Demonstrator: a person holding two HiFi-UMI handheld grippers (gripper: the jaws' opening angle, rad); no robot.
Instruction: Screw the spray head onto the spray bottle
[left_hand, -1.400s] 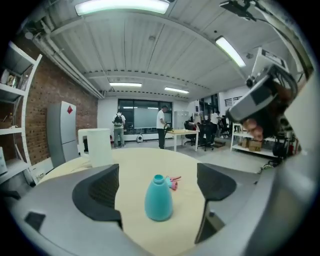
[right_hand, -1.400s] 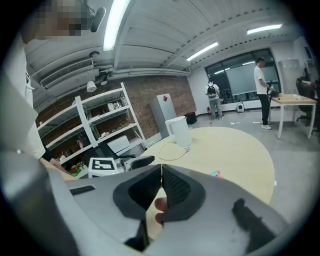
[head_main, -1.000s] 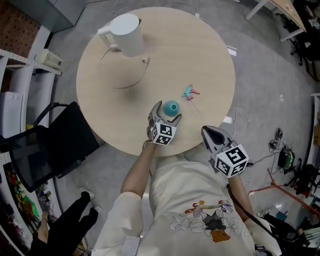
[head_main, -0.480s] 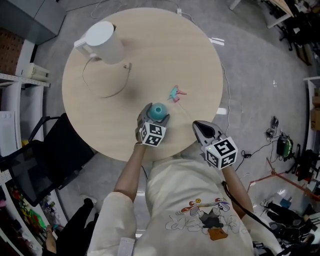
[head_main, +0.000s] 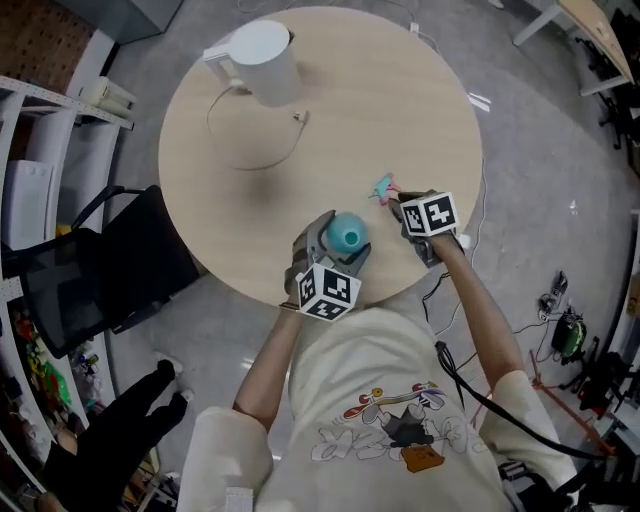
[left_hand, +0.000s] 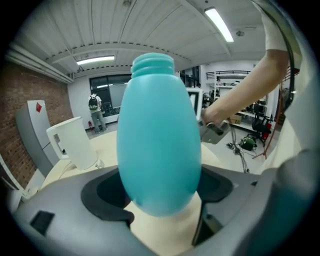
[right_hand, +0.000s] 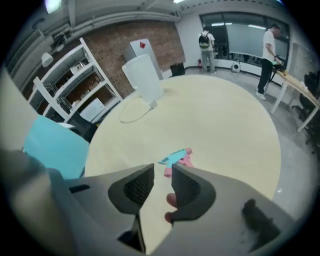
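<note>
A teal spray bottle (head_main: 345, 233) with a bare threaded neck (left_hand: 152, 62) stands upright between the jaws of my left gripper (head_main: 340, 238), which is shut on it and holds it off the round table (head_main: 400, 90). The small teal and pink spray head (head_main: 383, 186) lies on the table to the bottle's right. My right gripper (head_main: 404, 201) hangs just beside it, pointing steeply down. Its jaws have just been opening and stand slightly apart with nothing between them. In the right gripper view the spray head (right_hand: 176, 157) lies just beyond the fingertips (right_hand: 144, 181).
A white kettle (head_main: 265, 62) with a looped cable (head_main: 255, 160) stands at the table's far left. A black chair (head_main: 120, 270) sits by the table's left edge, with shelving (head_main: 40, 120) beyond it. Cables lie on the floor at the right.
My left gripper has lifted the bottle. My right gripper has swung from beyond the table's near edge to over the table beside the spray head, and its jaws have parted.
</note>
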